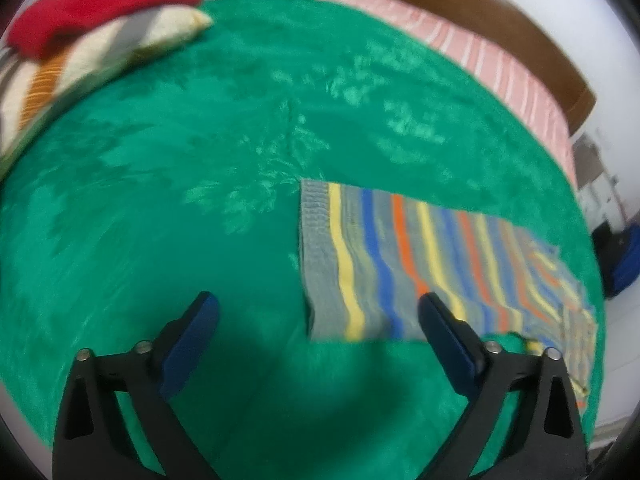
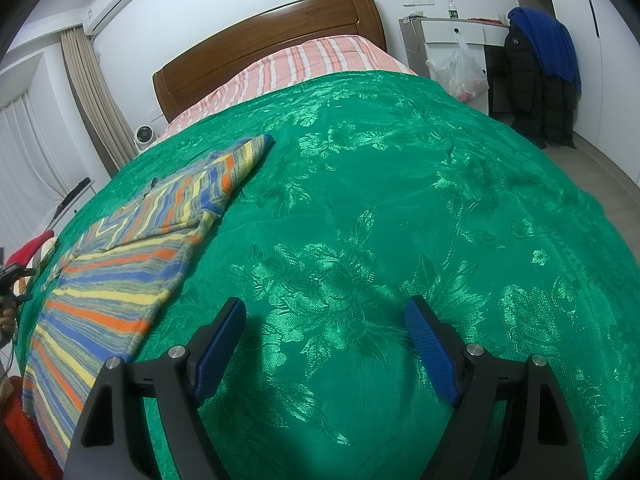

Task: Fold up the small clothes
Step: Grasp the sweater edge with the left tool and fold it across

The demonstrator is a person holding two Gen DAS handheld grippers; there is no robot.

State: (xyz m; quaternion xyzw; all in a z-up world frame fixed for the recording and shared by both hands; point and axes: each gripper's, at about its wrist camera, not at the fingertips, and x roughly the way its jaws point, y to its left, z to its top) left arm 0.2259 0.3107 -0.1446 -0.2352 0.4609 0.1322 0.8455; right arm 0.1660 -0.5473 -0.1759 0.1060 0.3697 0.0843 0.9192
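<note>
A small striped sweater, grey with yellow, blue and orange bands, lies flat on the green bedspread. In the left wrist view its hem edge lies just ahead of my right fingertip. My left gripper is open and empty above the spread, left of the sweater's hem. In the right wrist view the sweater lies at the left with one sleeve reaching toward the headboard. My right gripper is open and empty over bare green bedspread, to the right of the sweater.
A pile of folded clothes with a red piece on top sits at the far left of the bed. A pink striped sheet and wooden headboard lie beyond. A dark jacket hangs by a desk at the right.
</note>
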